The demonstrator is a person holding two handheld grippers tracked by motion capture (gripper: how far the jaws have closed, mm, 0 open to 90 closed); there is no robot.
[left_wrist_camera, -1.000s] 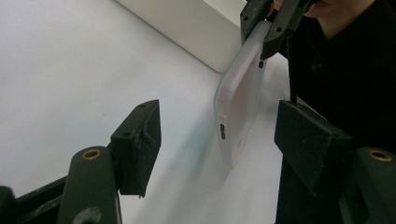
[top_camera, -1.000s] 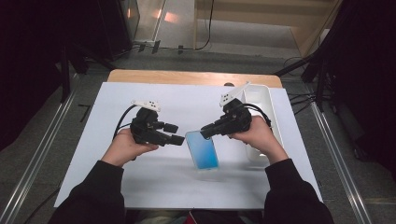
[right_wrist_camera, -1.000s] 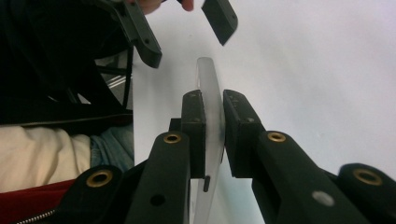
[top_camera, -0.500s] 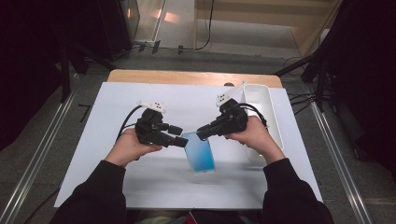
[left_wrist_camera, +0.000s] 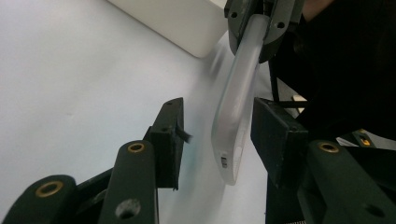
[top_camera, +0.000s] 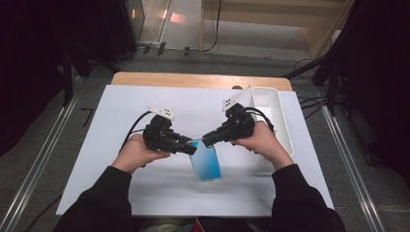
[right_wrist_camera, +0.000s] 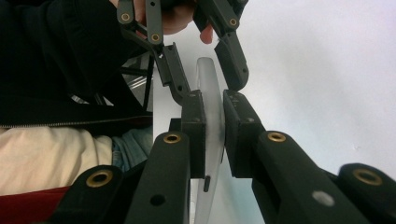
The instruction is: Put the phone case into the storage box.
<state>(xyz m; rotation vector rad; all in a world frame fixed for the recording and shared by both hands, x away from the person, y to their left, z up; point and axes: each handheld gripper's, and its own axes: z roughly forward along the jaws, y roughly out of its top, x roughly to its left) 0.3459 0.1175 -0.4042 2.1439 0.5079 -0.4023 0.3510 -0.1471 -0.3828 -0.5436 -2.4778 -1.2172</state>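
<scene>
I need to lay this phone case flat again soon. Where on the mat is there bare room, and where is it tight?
The white mat lies bare left of the left gripper, and along the far edge by the wooden strip. It is crowded at the middle, where both grippers meet at the blue case, and at the right by the white bin.

Bright even table light; dark, slightly blurred surroundings.

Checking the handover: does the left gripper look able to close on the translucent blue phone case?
Probably yes: the phone case, clamped by the right gripper, already hangs between the left gripper's closing jaws.
</scene>
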